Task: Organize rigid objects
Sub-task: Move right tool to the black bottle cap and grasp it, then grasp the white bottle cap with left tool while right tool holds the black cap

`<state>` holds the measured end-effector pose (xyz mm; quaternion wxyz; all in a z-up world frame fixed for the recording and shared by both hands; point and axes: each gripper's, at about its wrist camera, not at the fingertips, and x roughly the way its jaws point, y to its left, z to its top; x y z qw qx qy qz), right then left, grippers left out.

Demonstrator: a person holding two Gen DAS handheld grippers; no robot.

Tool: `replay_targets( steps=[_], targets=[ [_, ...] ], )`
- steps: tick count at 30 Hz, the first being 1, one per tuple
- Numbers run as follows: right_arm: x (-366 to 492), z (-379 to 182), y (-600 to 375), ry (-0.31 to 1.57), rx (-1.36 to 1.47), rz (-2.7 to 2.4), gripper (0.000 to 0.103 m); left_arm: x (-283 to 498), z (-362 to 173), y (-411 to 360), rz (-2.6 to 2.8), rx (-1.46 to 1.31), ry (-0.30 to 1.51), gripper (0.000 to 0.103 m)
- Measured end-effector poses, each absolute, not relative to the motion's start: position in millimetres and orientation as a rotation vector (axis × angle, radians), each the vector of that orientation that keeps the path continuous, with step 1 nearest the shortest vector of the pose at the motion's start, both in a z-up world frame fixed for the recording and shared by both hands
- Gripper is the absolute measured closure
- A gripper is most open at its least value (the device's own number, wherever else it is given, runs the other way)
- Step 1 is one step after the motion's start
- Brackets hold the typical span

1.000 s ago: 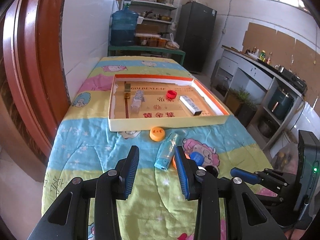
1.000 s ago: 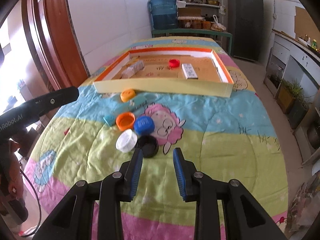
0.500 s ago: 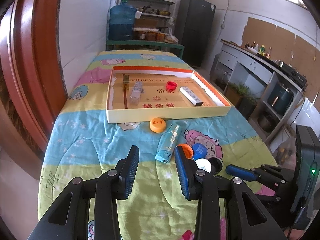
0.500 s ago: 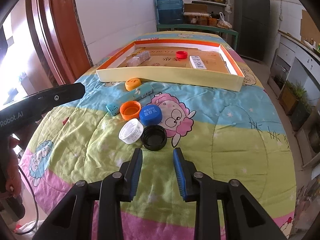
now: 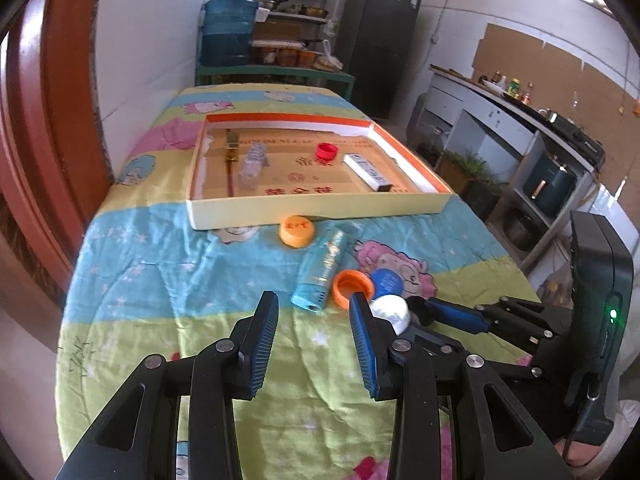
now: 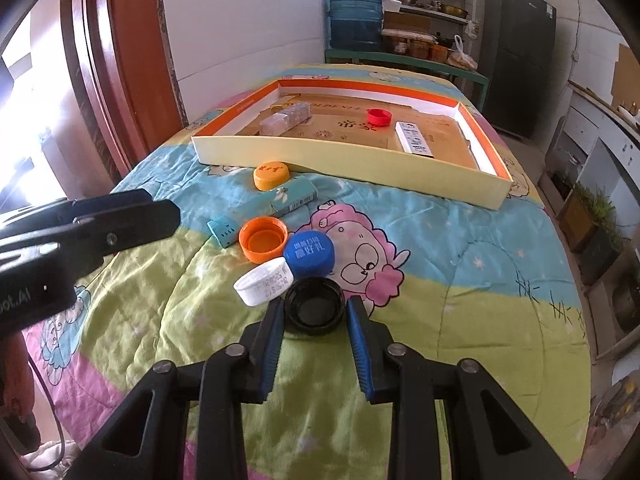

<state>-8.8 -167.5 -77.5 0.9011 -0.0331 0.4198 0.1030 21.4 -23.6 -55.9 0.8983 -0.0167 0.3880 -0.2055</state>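
Caps sit in a little bunch on the quilt, and the right gripper has come closer to them than it was a moment ago. Its jaws now stand on both sides of the black cap, quite narrow, but they do not seem to press it yet. I think a grab comes next, and then a trip to the box.

From the black cap, the white cap lies at ten o'clock, the blue cap at twelve o'clock, and the open orange cap past them at eleven o'clock. The teal tube lies beyond.

The left gripper hangs over the quilt, part open, holding nothing.

The box at the far end holds a red cap, a white remote, a clear bottle and a brown stick. Another orange cap rests just outside its near wall.
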Motion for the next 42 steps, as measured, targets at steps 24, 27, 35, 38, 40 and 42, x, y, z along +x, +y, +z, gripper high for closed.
replay_targets(
  steps=[24, 27, 35, 38, 40, 42],
  targets=[
    [-42, -77, -217, 0.858, 0.018, 0.146, 0.073, 17, -92, -96, -0.517, 0.088, 0.888, 0.065],
    [-43, -77, -220, 0.853, 0.028, 0.14, 0.073, 18, -94, -101, -0.507, 0.115, 0.876, 0.065],
    [-47, -78, -229, 0.85, 0.067, 0.142, 0.073, 16, -94, -109, -0.458, 0.163, 0.855, 0.072],
    [-47, -77, -230, 0.85, 0.077, 0.146, 0.073, 15, -92, -106, -0.455, 0.148, 0.85, 0.072],
    [-46, -76, -230, 0.852, 0.083, 0.149, 0.073, 15, -90, -104, -0.449, 0.133, 0.85, 0.072],
    [-45, -74, -230, 0.848, 0.085, 0.154, 0.073, 15, -88, -102, -0.444, 0.12, 0.851, 0.072]
  ],
)
